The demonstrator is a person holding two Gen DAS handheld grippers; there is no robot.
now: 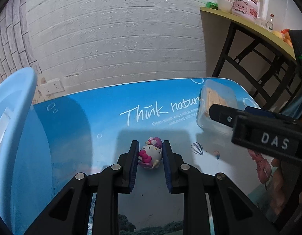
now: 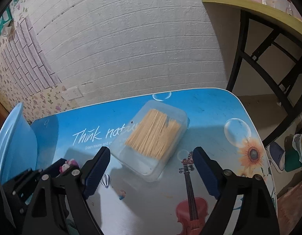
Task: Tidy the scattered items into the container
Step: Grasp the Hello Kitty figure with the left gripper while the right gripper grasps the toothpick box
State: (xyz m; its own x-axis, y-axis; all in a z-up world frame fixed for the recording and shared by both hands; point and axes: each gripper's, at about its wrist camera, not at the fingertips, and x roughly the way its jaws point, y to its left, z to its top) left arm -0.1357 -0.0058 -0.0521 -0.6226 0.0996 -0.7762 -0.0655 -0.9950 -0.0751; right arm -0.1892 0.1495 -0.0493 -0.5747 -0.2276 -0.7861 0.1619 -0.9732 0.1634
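Note:
A small Hello Kitty figure (image 1: pixel 150 153) with a pink bow lies on the blue printed table (image 1: pixel 82 117). My left gripper (image 1: pixel 150 144) is shut on it, a pad pressing each side. The same toy (image 2: pixel 67 165) shows at the lower left of the right wrist view. A clear box of toothpicks (image 2: pixel 153 135) lies at an angle on the table; its near end sits between the spread fingers of my right gripper (image 2: pixel 151 151), which is open with both pads clear of it. The light blue basin (image 1: pixel 14 101) stands at the table's left end.
The table's far edge runs along a white brick-pattern wall. To the right stands a yellow side table (image 1: pixel 239 17) on black legs, bearing a pink kettle (image 1: pixel 247 4), a bowl and bottles. The basin (image 2: pixel 12 137) rises above the tabletop at the left.

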